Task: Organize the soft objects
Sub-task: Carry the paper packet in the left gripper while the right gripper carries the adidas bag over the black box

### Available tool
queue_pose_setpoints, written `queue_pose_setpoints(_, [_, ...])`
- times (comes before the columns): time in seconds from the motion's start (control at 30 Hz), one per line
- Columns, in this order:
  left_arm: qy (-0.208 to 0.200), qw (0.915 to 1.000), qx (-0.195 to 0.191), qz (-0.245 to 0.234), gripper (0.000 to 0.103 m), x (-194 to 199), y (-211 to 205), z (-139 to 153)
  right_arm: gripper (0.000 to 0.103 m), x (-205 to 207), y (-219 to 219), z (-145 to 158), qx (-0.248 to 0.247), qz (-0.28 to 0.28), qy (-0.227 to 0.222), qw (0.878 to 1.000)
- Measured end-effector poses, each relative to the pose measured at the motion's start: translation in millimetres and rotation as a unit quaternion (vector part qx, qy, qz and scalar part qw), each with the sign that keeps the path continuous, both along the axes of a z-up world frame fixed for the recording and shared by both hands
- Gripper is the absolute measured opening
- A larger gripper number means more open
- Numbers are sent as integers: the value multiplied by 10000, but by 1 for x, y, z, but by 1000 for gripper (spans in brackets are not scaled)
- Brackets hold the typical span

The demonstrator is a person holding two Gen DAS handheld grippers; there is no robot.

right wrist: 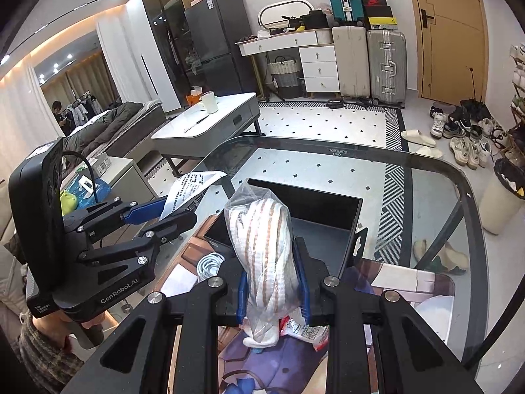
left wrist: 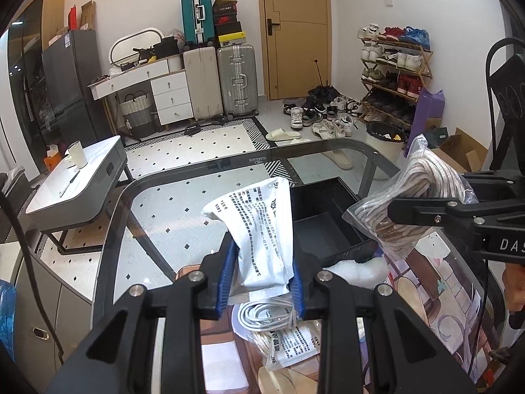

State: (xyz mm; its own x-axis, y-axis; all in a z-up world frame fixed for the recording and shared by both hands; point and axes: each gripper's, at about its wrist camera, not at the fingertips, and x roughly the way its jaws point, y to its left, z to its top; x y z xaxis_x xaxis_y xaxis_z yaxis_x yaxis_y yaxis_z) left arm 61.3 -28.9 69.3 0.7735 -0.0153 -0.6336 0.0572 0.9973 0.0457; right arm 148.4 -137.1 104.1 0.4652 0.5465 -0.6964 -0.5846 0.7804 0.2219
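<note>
**Both grippers loaded above the glass table**

My left gripper (left wrist: 262, 279) pinches a white printed pouch (left wrist: 259, 229) between its blue pads; the pouch stands upright, its lower end hidden by the jaws. My right gripper (right wrist: 274, 292) is pressed together on a clear bag of striped white cloth (right wrist: 262, 239), which rises out of the jaws, its knotted tail hanging below. Both tools tilt downward, side by side, over the glass table (right wrist: 426, 177). Just ahead sits the black tray (right wrist: 325, 223), open and partly screened by the bag. Beneath me lie a coiled white cable (left wrist: 265, 315) and another printed pouch (left wrist: 295, 344), both cut off by the gripper frames. My sleeve and hand (right wrist: 49, 331) show only at the frame edge.
</note>
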Motion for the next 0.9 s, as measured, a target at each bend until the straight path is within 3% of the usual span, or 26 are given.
queue_pose_setpoints(0.3, [66, 9998, 193, -57, 28, 23, -3, -3, 24, 17, 2, 2, 140, 23, 58, 9999])
queue_pose_setpoints(0.9, [225, 9997, -71, -98, 28, 59, 12, -10, 24, 47, 16, 3, 262, 39, 221, 9994])
